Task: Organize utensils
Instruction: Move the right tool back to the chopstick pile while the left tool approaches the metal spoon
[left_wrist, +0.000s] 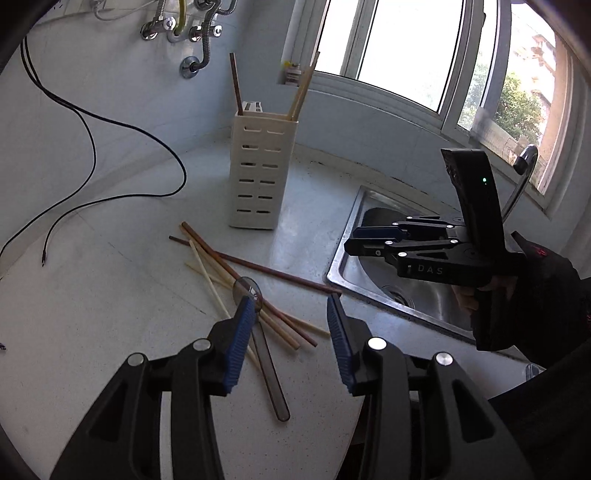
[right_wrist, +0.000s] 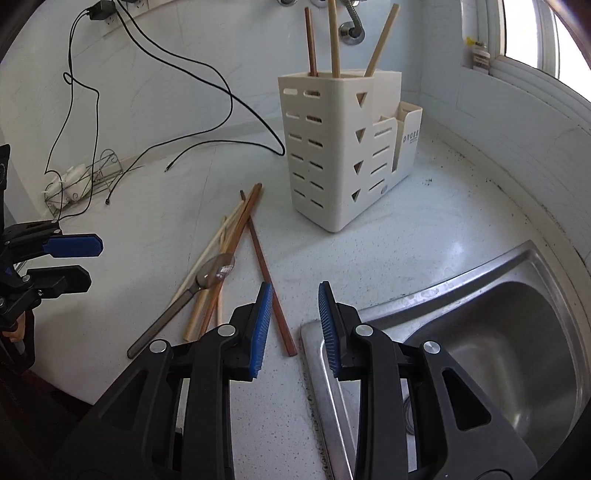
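Several wooden chopsticks (left_wrist: 221, 262) (right_wrist: 240, 225) lie crossed on the white counter. A metal spoon (left_wrist: 267, 373) (right_wrist: 216, 271) rests on top of them. A cream slotted utensil holder (left_wrist: 262, 170) (right_wrist: 332, 155) stands behind the pile with three chopsticks upright in it. My left gripper (left_wrist: 291, 301) (right_wrist: 94, 264) hovers open just above the pile, its left finger over the spoon's bowl, nothing between its pads. My right gripper (right_wrist: 295, 288) (left_wrist: 352, 239) is open above the counter edge by the sink, and a red-brown chopstick (right_wrist: 266, 273) runs under its left finger.
A steel sink (right_wrist: 498, 332) (left_wrist: 388, 288) with a faucet (left_wrist: 522, 166) is sunk into the counter on the right. Loose black cables (left_wrist: 92, 147) (right_wrist: 207, 103) trail across the back left. A wire rack (right_wrist: 85, 181) sits far left. The window sill (left_wrist: 369, 92) holds a small bottle.
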